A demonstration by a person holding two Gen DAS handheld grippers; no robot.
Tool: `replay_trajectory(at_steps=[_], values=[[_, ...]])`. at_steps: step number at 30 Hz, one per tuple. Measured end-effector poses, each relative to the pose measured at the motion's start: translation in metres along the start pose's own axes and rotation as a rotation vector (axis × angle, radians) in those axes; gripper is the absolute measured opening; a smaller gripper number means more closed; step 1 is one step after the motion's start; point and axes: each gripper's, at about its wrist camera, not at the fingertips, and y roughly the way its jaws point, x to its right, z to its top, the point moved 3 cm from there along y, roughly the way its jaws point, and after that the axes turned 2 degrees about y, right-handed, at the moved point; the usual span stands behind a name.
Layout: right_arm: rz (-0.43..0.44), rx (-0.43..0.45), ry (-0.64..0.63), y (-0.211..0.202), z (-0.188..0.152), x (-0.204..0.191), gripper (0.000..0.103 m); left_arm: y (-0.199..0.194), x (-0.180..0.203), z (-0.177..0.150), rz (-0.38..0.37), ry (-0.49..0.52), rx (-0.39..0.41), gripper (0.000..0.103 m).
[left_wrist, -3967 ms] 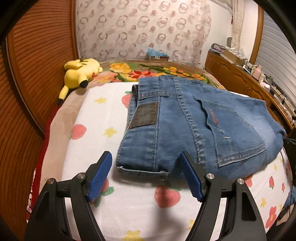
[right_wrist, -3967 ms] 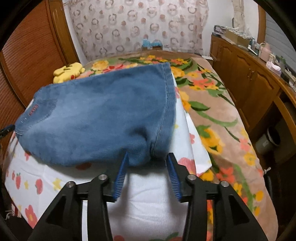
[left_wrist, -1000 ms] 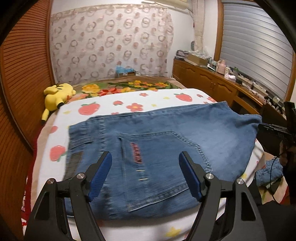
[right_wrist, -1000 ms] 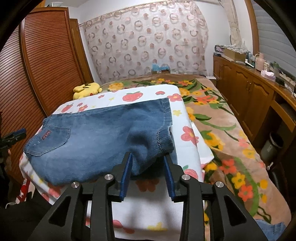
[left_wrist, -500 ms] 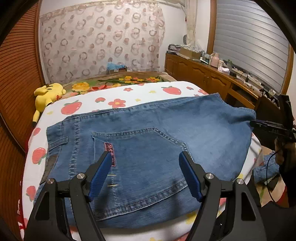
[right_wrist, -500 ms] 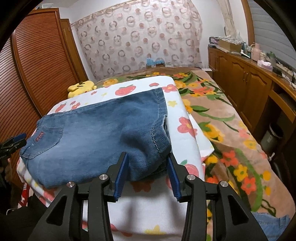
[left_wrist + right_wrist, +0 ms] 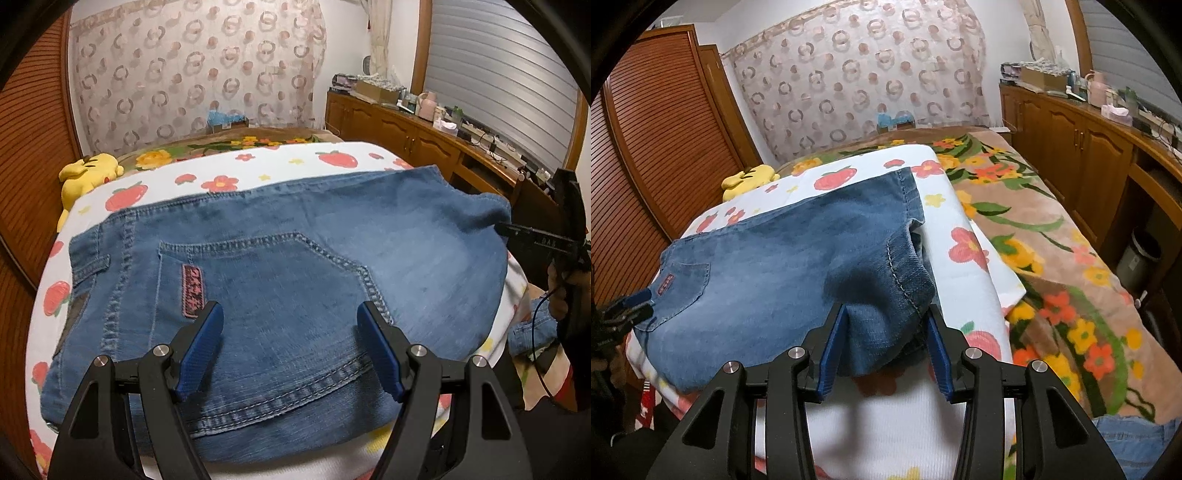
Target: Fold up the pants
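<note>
In the left wrist view, a yellow plush toy [image 7: 90, 173] lies at the upper left. The folded pants [image 7: 280, 280] fill the middle of the frame on the strawberry-print blanket [image 7: 332, 157]. The left gripper [image 7: 290, 350] hangs over them, its jaws spread wide and holding nothing. In the right wrist view, the right gripper [image 7: 884, 343] at lower centre has a bunched corner of the pants between its jaws; whether the pads press on it I cannot tell.

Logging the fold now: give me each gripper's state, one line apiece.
Left gripper: open, hovering above the jeans, holding nothing.
Right gripper: jaws parted around the jeans' folded corner, pads not visibly pressing; no clear grip.
</note>
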Motion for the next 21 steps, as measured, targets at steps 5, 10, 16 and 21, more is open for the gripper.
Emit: replay_trajectory(at_steps=[5,10,16,21], values=[[0.001,0.025,-0.005,-0.004,0.001,-0.001,0.021,0.007,0.001,-0.004,-0.009,-0.006,-0.019,0.076],[0.016,0.068,-0.003,-0.012,0.004,-0.002,0.013,0.008,0.001,-0.006,-0.015,-0.014,-0.021,0.076],[0.045,0.106,-0.041,-0.018,0.011,-0.018,0.008,0.004,-0.002,-0.004,-0.013,-0.016,-0.013,0.076],[0.087,0.122,-0.097,-0.017,0.021,-0.043,0.008,-0.008,-0.012,-0.001,-0.001,-0.028,0.016,0.076]])
